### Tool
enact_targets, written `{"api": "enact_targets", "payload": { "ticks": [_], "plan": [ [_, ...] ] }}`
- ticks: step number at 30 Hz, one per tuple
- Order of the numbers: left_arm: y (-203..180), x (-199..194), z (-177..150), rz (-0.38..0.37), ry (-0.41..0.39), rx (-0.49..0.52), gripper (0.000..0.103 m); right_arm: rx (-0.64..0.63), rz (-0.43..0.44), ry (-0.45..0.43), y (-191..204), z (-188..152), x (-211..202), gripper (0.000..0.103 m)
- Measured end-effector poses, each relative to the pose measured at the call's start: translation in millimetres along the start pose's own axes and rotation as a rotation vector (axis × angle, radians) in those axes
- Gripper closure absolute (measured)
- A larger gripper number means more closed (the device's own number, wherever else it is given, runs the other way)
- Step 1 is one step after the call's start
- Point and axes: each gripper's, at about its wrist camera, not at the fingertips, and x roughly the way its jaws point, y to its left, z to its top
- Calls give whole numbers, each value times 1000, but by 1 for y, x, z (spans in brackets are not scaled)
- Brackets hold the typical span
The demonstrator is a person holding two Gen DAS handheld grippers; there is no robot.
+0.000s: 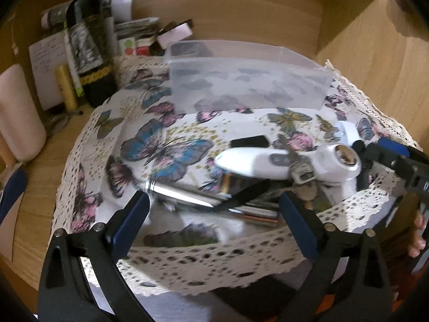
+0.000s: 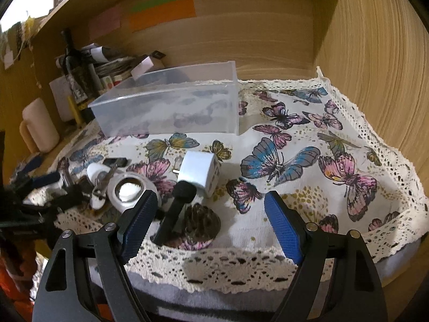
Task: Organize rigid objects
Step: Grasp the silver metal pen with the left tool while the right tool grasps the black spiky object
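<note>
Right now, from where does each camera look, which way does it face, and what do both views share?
Left wrist: on the left gripper, facing down over a metal tube; fingers show at the right edge.
Right wrist: on the right gripper, facing down over a white plug adapter.
Shared: clear plastic bin, butterfly cloth.

You see a white cloth [image 2: 295, 209] with blue, pink and yellow butterflies and a lacy edge. The box [image 2: 171, 107] is clear and cloudy. The plug [image 2: 199, 173] is white. The wood surface [image 1: 34, 187] is light brown. Your claws have blue pads [image 2: 284, 230] on black arms.
</note>
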Motion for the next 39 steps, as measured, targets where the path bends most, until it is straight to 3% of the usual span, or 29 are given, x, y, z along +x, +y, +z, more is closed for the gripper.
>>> {"api": "enact_targets", "payload": {
  "ticks": [7, 9, 12, 16, 19, 20, 23, 27, 32, 37, 39],
  "plan": [
    [35, -9, -10, 102, 6, -43, 5, -25, 16, 21, 5, -3, 5, 30],
    [41, -11, -9, 113, 0, -47, 5, -32, 15, 23, 7, -5, 4, 36],
    [48, -15, -3, 99, -11, -70, 12, -35, 14, 21, 9, -6, 1, 44],
    [42, -11, 8, 48, -5, -65, 13, -35, 13, 23, 10, -6, -3, 45],
    [33, 3, 12, 72, 24, -21, 35, -31, 20, 31, 11, -8, -3, 45],
    [32, 9, 12, 74, 42, -14, 48, -30, 23, 34, 12, -9, -2, 45],
    [30, 15, 13, 77, 40, -4, 59, -30, 18, 37, 13, -11, 0, 45],
    [31, 14, 15, 50, 43, 0, 87, -16, 18, 44, 8, -13, -1, 45],
    [35, 10, 13, 27, 47, -9, 87, 2, 5, 34, 0, -15, -8, 45],
    [34, 9, 11, 42, 53, 17, 87, -21, -17, 66, -1, -16, 1, 56],
    [32, 12, 13, 56, 60, 27, 81, -35, -23, 66, 1, -15, 6, 56]
  ]
}}
